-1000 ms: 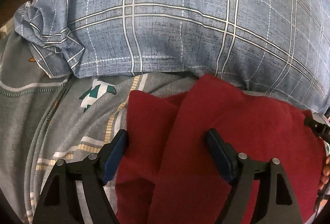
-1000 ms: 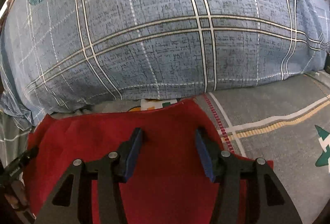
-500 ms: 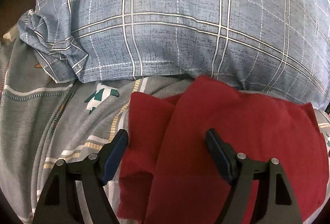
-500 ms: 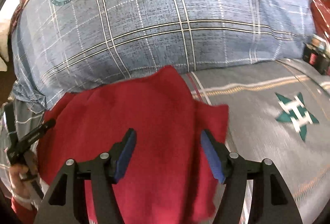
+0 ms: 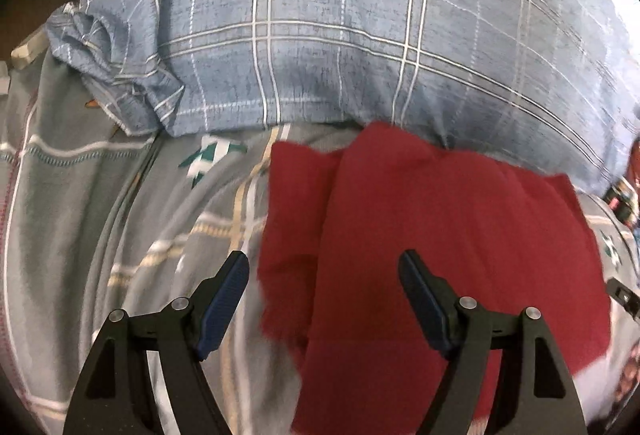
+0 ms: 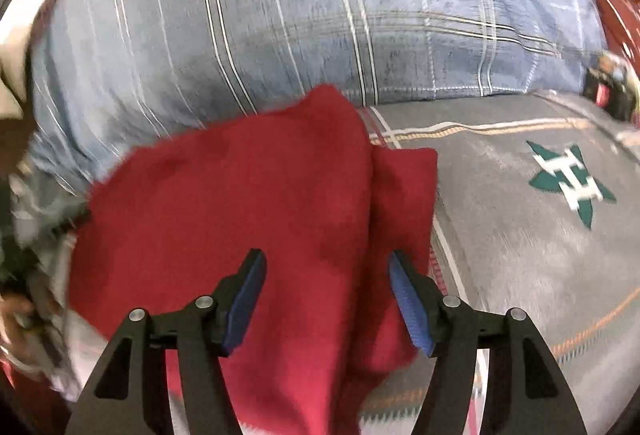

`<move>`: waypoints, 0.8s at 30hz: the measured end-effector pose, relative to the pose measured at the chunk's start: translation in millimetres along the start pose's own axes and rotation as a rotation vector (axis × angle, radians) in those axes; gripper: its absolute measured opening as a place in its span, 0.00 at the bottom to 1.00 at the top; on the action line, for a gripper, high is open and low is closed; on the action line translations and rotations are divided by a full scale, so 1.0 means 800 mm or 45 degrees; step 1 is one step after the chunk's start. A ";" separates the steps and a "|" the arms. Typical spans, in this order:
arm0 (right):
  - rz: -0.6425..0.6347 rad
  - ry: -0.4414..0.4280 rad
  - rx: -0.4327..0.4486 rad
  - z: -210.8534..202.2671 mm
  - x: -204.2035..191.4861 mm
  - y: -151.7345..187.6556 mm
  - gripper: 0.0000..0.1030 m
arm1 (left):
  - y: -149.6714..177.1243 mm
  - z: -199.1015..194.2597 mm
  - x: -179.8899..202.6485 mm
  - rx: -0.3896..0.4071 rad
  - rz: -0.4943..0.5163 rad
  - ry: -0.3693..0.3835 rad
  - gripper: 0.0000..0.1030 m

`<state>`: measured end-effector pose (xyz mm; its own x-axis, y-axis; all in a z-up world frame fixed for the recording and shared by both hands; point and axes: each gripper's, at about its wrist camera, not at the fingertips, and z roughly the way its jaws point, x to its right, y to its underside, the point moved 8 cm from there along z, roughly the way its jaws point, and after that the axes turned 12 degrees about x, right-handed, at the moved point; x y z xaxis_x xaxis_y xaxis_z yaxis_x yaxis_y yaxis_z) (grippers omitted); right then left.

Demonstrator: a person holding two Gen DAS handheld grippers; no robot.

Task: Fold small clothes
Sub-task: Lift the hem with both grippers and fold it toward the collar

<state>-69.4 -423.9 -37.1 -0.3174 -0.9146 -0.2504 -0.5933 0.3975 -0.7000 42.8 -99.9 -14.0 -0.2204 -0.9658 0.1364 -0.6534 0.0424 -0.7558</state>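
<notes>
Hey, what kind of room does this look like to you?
Most likely a bedroom: a plump pillow in a blue plaid case lies at the head of a grey patterned bedsheet, and a red garment is spread on that sheet.

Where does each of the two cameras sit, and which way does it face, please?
Left wrist view: rides the left tool, angled down over the red cloth's left part; both its open fingers show.
Right wrist view: rides the right tool, angled down over the red cloth's right part; its open fingers show.
Shared: red cloth, blue plaid pillow, grey bedsheet.
</notes>
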 end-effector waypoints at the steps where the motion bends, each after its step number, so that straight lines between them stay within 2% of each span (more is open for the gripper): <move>1: 0.002 0.011 0.006 -0.006 0.006 0.001 0.63 | 0.000 -0.009 -0.005 0.004 -0.020 0.013 0.75; 4: 0.071 0.033 0.011 -0.006 0.029 -0.001 0.74 | -0.003 -0.020 -0.019 0.003 -0.103 0.034 0.75; 9: 0.205 0.024 -0.019 0.019 0.056 -0.011 0.77 | 0.005 -0.010 -0.037 -0.025 -0.170 0.072 0.75; 11: 0.194 0.016 -0.043 0.034 0.055 -0.010 0.78 | 0.010 0.004 -0.042 -0.056 -0.165 0.084 0.75; 14: 0.142 -0.019 -0.016 0.044 0.044 -0.011 0.79 | 0.011 0.024 -0.044 -0.091 -0.171 0.095 0.75; 24: 0.050 -0.028 0.019 0.058 0.025 -0.009 0.80 | 0.004 0.069 -0.029 -0.078 -0.195 0.128 0.75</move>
<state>-37.2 -448.5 -67.9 -0.3235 -0.8998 -0.2926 -0.5694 0.4321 -0.6993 85.8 -91.3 -55.0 -0.1841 -0.9320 0.3123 -0.7269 -0.0847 -0.6815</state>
